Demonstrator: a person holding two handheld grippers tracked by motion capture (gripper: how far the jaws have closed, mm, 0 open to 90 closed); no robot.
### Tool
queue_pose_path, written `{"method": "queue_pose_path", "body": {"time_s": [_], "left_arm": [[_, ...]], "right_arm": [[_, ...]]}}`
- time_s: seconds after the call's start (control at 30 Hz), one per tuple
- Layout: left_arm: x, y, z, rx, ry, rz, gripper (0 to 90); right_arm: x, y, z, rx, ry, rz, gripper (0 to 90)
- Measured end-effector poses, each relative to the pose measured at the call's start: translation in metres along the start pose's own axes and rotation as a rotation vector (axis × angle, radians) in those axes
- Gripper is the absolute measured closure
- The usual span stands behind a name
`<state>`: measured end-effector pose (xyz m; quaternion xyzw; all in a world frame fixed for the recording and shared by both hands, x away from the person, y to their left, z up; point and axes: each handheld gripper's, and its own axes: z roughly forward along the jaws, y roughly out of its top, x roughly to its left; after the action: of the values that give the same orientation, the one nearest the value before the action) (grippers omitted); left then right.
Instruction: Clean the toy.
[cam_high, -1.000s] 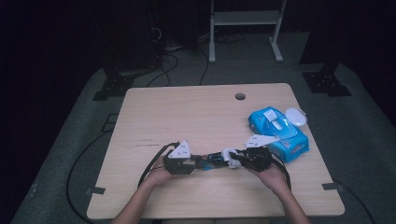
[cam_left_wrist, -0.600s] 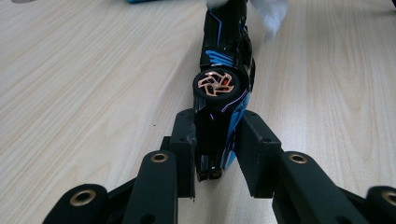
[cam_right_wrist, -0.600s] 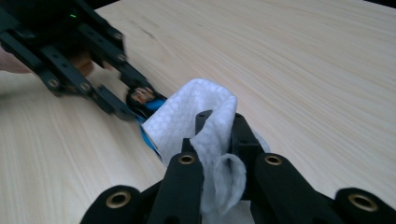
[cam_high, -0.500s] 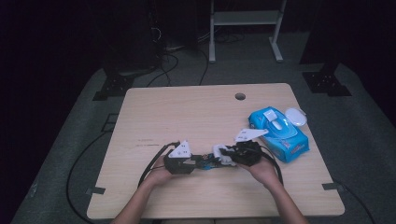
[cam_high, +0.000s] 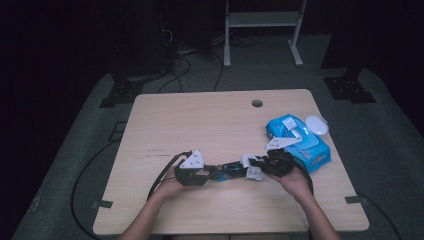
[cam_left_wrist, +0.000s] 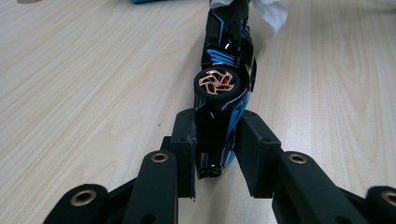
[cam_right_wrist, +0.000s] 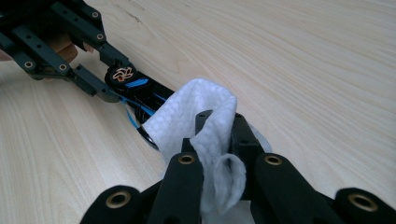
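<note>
Table | left claw grips toy car | right claw pinches wipe

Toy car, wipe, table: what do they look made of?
Toy car: likely hard plastic, glossy black with blue stripes; it throws sharp highlights. Its wheel has a copper-coloured, metallic-looking rim.
Wipe: soft nonwoven or paper, white with a dimpled texture; it folds limply.
Table: pale wood or wood-look laminate, matte, with straight grain lines; which one, I can't tell.

Wood table w/ blue wipes pack (white lid beside it).
</note>
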<state>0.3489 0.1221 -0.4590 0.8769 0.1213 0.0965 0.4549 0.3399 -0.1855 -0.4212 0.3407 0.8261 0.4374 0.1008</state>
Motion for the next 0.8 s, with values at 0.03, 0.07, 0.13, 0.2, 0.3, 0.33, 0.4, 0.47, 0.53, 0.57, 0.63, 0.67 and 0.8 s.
{"method": "queue_pose_path", "body": {"time_s": [0.03, 0.07, 0.13, 0.2, 0.3, 0.33, 0.4, 0.47, 0.53, 0.57, 0.63, 0.67, 0.8], "left_arm": [[0.0, 0.0, 0.0, -0.001, 0.002, -0.007, 68.7], [0.001, 0.0, 0.0, -0.006, 0.003, -0.017, 68.3], [0.002, -0.001, -0.001, -0.012, -0.003, -0.032, 66.7], [0.003, -0.001, -0.002, -0.03, -0.016, -0.057, 63.2], [0.006, -0.001, -0.005, -0.065, -0.047, -0.103, 57.6], [0.007, -0.001, -0.006, -0.077, -0.057, -0.119, 56.0], [0.008, 0.0, -0.007, -0.1, -0.063, -0.148, 54.3], [0.009, 0.001, -0.009, -0.109, -0.065, -0.164, 53.0], [0.011, 0.002, -0.01, -0.131, -0.075, -0.195, 51.6], [0.012, 0.002, -0.011, -0.138, -0.08, -0.206, 50.7], [0.015, 0.003, -0.01, -0.154, -0.095, -0.252, 48.6], [0.017, 0.004, -0.009, -0.148, -0.098, -0.261, 47.9], [0.019, 0.005, -0.002, -0.122, -0.108, -0.294, 46.6]], "right_arm": [[0.0, -0.001, 0.0, -0.003, 0.002, -0.001, 84.1], [0.0, -0.001, 0.001, -0.006, 0.002, -0.001, 84.1], [-0.001, -0.002, 0.002, -0.013, 0.007, 0.002, 84.1], [-0.001, -0.004, 0.001, -0.026, 0.012, 0.008, 84.1], [0.0, -0.007, 0.001, -0.044, 0.006, 0.007, 84.1], [0.0, -0.007, 0.001, -0.047, 0.001, -0.002, 84.1], [0.002, -0.007, 0.001, -0.045, -0.009, -0.012, 84.1], [0.003, -0.007, 0.001, -0.045, -0.012, -0.023, 84.1], [0.004, -0.008, 0.001, -0.046, -0.014, -0.029, 84.1], [0.004, -0.008, 0.001, -0.048, -0.016, -0.035, 84.1], [0.005, -0.009, 0.0, -0.051, -0.018, -0.039, 84.1], [0.005, -0.009, 0.0, -0.053, -0.017, -0.042, 84.1], [0.006, -0.01, -0.001, -0.054, -0.013, -0.046, 84.1]]}}
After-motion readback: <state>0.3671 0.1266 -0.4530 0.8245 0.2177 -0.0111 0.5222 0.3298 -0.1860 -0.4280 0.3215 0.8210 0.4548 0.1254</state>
